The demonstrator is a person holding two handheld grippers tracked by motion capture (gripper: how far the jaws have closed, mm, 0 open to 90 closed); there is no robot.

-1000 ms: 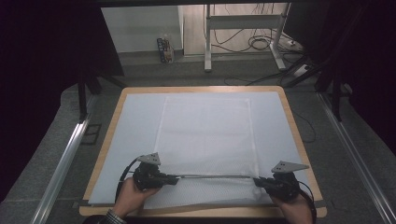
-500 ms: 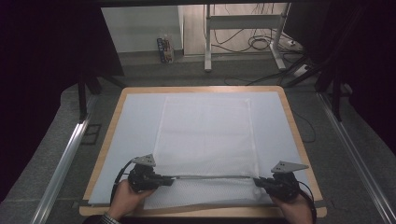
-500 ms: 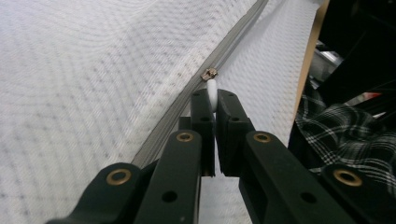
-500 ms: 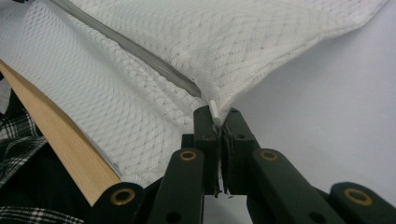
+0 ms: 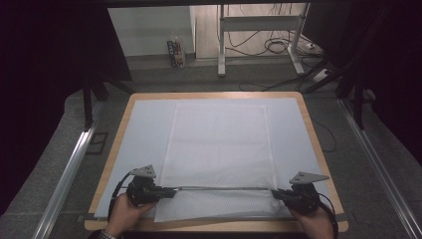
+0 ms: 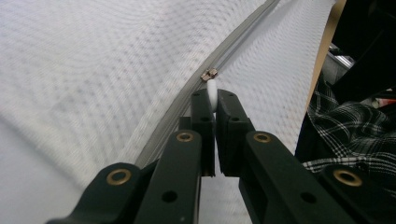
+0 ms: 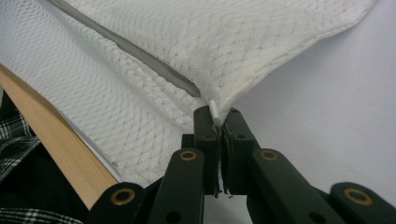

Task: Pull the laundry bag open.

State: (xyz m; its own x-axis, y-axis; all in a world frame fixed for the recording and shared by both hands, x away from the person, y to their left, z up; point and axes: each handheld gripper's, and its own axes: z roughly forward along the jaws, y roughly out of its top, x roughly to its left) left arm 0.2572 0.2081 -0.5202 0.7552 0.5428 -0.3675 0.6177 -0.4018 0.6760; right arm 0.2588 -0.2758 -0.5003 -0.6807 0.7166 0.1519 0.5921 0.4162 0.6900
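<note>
**A:** Start with the biggest thing. What's on the table?

**B:** A wooden-edged table covered by a pale blue sheet. Flat on that sheet lies a white mesh bag, a tall rectangle filling the middle and running from about 12 o'clock down to the near edge at 6 o'clock.

**A:** And the dark line across it?

**B:** That's the bag's grey zipper, stretched straight from about 8 o'clock to 4 o'clock, close to the near edge of the bag.

**A:** Where are the two tools?

**B:** The left gripper sits at the zipper's 8 o'clock end, just beside the bag's left edge, with a hand behind it. The right gripper is at the 4 o'clock end, by the bag's right corner.

**A:** Are the left jaws clenched?

**B:** Yes. In the left gripper view they are pinched on a small white pull tab, which hangs from the metal slider on the zipper, just above the jaw tips toward 12 o'clock.

**A:** And the right ones?

**B:** Also clamped. In the right gripper view they grip the bag's corner, a bit of white fabric poking out between the tips, where the zipper tape ends at about 11 o'clock. The mesh is lifted into a peak there.
</note>
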